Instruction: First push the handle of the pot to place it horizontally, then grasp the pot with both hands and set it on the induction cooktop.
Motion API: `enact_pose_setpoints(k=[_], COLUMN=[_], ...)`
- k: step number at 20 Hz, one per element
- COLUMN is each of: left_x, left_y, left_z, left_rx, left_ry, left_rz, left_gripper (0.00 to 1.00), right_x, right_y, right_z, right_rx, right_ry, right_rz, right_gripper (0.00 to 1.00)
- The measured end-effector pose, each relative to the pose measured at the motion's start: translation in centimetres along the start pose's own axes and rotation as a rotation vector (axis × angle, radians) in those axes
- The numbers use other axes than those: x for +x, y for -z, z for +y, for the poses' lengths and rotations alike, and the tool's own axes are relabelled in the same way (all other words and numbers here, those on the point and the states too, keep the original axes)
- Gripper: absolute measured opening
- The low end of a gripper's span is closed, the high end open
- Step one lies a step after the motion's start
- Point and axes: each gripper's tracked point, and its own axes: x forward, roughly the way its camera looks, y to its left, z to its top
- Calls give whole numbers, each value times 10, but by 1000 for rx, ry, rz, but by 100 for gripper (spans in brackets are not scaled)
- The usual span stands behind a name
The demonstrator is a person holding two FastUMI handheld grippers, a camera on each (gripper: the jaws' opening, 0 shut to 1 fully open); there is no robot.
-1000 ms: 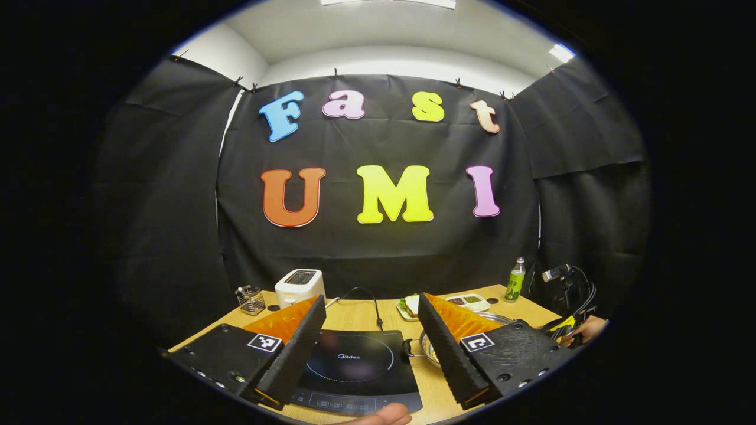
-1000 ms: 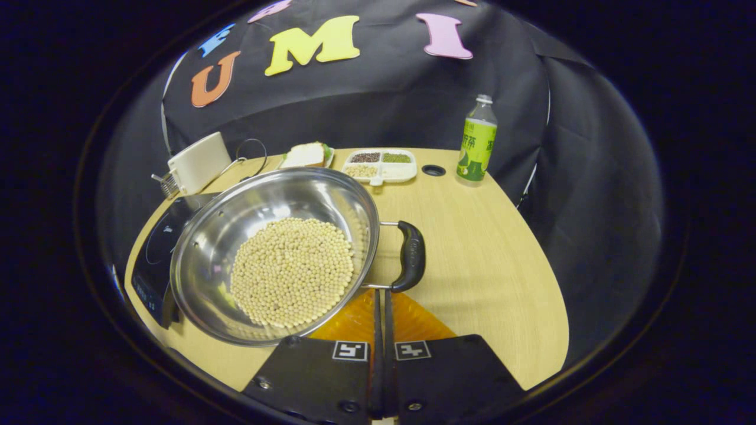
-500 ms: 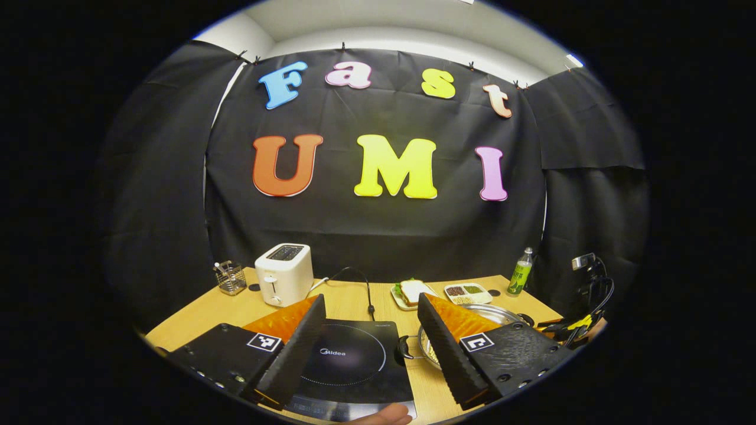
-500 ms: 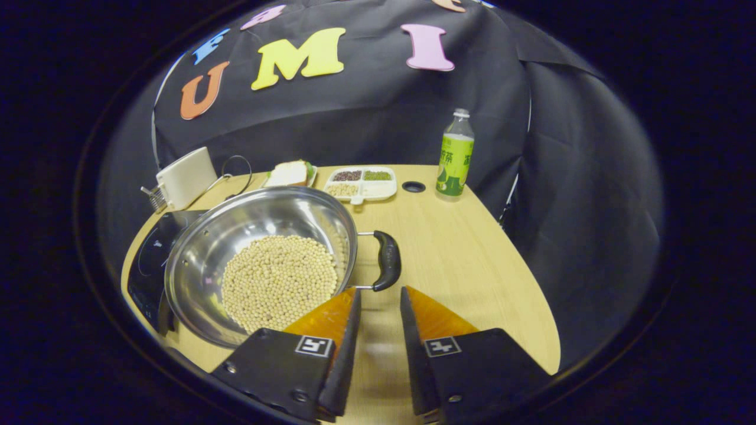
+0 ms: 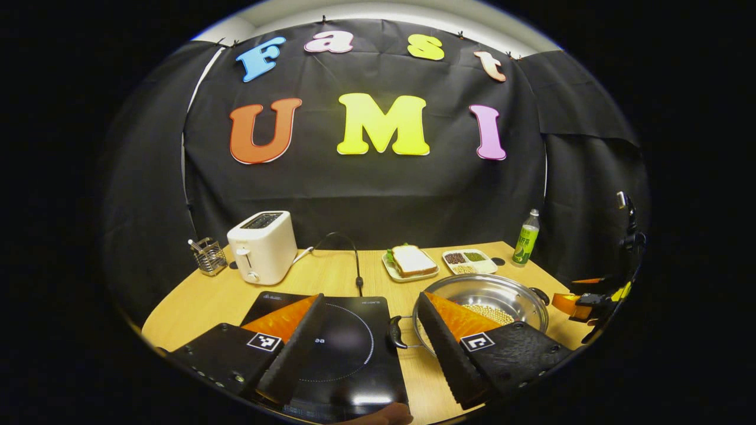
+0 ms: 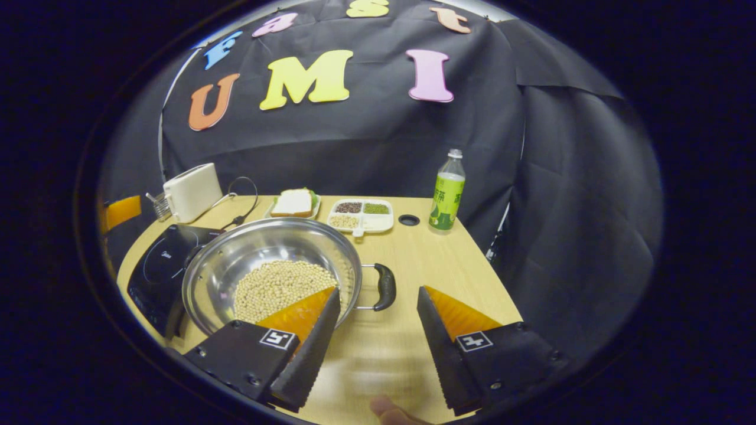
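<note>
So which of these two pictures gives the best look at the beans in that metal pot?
The right gripper view: it looks down into the pot, showing the whole heap of beans. In the left gripper view the pot is seen low and side-on, partly behind a finger, leaving a sliver of beans.

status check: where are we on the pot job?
Looks done: the pot sits on the table with its handles out to the sides, roughly horizontal. In hand: nothing gripped. The right gripper is open near the right handle; the left gripper is open above the induction cooktop. Left: grasp both handles and set the pot on the cooktop.
</note>
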Motion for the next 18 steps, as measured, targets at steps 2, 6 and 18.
enact_pose_setpoints(k=[2, 6, 18], left_x=[12, 39, 82], left_y=[11, 37, 99], left_z=[-6, -17, -26], left_rx=[6, 6, 45], left_ry=[8, 21, -9], left_rz=[35, 133, 358], left_gripper=[94, 95, 94], right_x=[6, 31, 83], right_y=[-2, 4, 22], right_z=[3, 6, 8], right_rx=[5, 25, 143], right_ry=[-9, -19, -65], right_rz=[4, 47, 115], right_gripper=[88, 84, 78])
